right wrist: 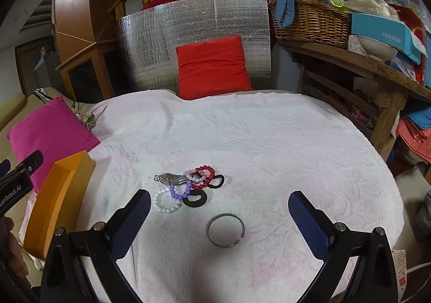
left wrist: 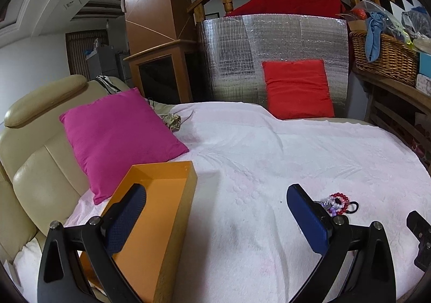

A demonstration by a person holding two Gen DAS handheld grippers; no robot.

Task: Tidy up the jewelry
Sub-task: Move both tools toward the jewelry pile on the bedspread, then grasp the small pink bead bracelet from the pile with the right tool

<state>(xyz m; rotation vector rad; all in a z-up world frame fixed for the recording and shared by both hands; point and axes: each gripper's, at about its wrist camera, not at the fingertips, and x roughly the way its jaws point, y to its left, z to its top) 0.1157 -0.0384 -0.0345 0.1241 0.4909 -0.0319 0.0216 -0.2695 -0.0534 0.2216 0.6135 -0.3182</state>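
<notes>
Both grippers wide apart, nothing held. Landmark: orange box (right wrist: 58, 195), open-topped, on the white blanket (right wrist: 256, 141) at its left edge.

Right gripper (right wrist: 218, 211) hovers over the blanket, to the right of the orange box, jaws spread wide. Metal bangle (right wrist: 225, 229) lies flat on the blanket between the fingers, touching neither pad. Farther from the camera than the bangle and right of the box, a jewelry pile: silver watch (right wrist: 169, 178), red bead bracelet (right wrist: 202, 176) overlapping a pale pink bead strand, purple bead bracelet (right wrist: 180, 192), white bead bracelet (right wrist: 165, 202), black hair tie (right wrist: 195, 199), second black hair tie (right wrist: 216, 181). Pile items touch or overlap; bangle sits apart from them, nearer the camera.

Left gripper (left wrist: 216, 215) also spread wide. Its left finger (left wrist: 126, 218) is over the orange box (left wrist: 161, 211) interior; box inside looks bare where visible. Its right finger sits over the blanket (left wrist: 269, 146), right of the box, partly hiding the jewelry pile (left wrist: 338, 203). Only red beads, pale beads and a black tie show past it.

Pink cushion (left wrist: 121, 138) is just behind the box, leaning on the cream sofa (left wrist: 35, 168). Red cushion (right wrist: 212, 68) is far beyond the box, against a silver foil panel (right wrist: 194, 33). Wicker basket (right wrist: 312, 22) sits on a wooden shelf far right of the box.
</notes>
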